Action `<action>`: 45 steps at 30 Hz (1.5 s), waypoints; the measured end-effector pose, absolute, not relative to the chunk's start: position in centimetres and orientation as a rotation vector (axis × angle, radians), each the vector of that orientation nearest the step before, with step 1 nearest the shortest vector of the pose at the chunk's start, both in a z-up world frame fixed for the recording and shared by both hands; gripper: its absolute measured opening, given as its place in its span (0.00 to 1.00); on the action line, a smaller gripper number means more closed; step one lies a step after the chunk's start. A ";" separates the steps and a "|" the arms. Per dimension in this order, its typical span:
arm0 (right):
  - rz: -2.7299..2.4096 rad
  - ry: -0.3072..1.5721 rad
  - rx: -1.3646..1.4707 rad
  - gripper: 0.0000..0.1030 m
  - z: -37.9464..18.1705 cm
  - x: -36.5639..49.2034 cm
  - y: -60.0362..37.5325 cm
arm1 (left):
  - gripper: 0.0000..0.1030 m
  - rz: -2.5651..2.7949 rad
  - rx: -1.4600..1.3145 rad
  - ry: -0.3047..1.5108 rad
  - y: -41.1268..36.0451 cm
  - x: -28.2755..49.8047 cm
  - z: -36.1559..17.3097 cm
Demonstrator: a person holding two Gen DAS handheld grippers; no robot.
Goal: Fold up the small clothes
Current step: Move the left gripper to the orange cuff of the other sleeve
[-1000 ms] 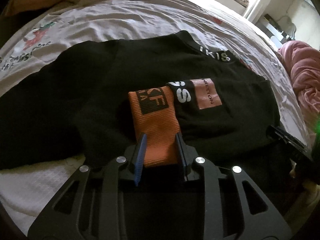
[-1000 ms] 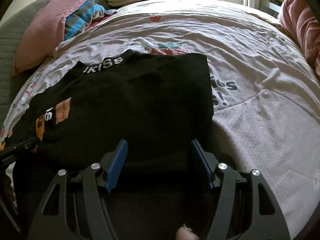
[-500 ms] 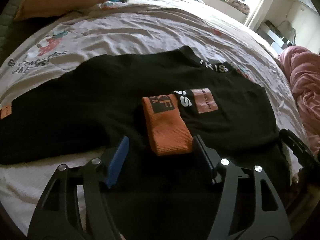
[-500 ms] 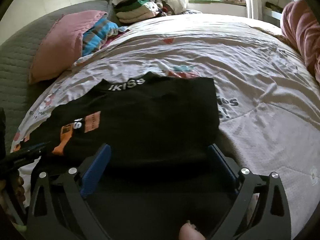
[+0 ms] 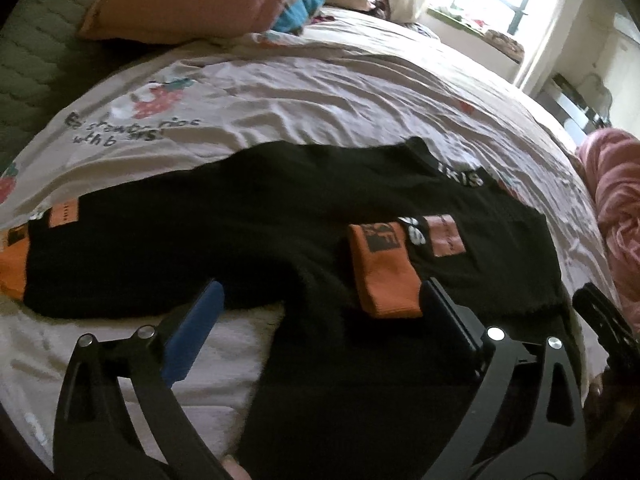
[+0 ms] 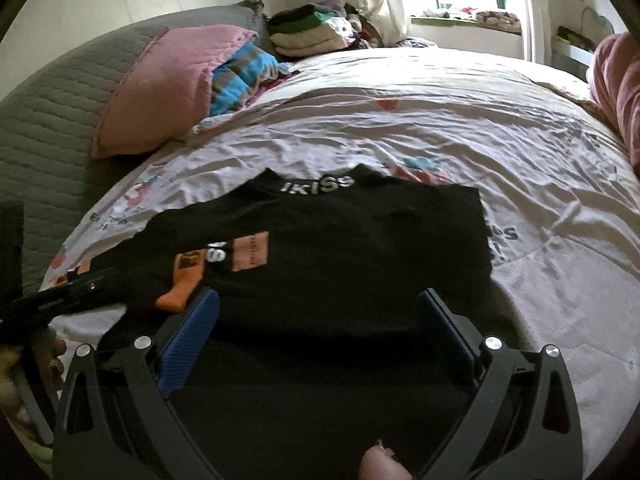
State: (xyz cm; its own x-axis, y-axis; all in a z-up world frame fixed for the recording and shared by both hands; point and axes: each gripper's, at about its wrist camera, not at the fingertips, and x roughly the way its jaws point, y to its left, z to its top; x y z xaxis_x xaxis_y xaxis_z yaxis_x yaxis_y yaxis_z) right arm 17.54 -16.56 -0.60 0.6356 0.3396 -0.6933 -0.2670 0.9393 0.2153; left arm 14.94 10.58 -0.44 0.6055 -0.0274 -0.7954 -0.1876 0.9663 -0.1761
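Note:
A black long-sleeved top [image 5: 248, 224] with a white-lettered collar [image 5: 460, 174] lies flat on the bed. One sleeve is folded across its body, its orange cuff [image 5: 382, 272] lying on the chest. The other sleeve stretches left to its orange cuff [image 5: 14, 268]. My left gripper [image 5: 320, 300] is open and empty, hovering over the top's lower edge beside the folded cuff. In the right wrist view the top [image 6: 360, 248] lies ahead with the folded cuff [image 6: 182, 280] at the left. My right gripper [image 6: 320, 308] is open and empty above the hem.
The bed has a pale printed sheet [image 6: 460, 128]. A pink pillow [image 6: 168, 84], a blue striped cloth [image 6: 244, 72] and a stack of folded clothes [image 6: 308, 32] lie at the head. A pink blanket [image 5: 616, 200] is bunched at the right edge. The left gripper shows in the right wrist view [image 6: 64, 292].
My left gripper opened, let go of the orange cuff and pulled back and up. My right gripper opened wider and also rose back from the top.

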 end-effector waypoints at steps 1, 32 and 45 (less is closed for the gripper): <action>0.349 0.805 0.088 0.96 -0.3 17.4 -16.1 | 0.90 0.103 -0.258 0.914 10.9 14.9 -0.3; 0.542 0.760 -0.007 0.96 2.7 16.4 -3.9 | 0.91 0.353 -0.383 0.828 20.6 11.6 1.6; 0.652 0.757 -0.099 0.96 2.8 16.4 2.9 | 0.91 0.478 -0.424 0.814 24.7 10.5 1.6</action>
State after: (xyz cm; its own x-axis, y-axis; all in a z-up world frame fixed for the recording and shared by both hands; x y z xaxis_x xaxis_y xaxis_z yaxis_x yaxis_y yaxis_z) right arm 16.42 2.87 2.81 0.5419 0.5133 -0.6655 -0.5823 0.8003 0.1431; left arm 10.45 24.71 1.56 0.5930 0.2398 -0.7687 -0.5550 0.8133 -0.1745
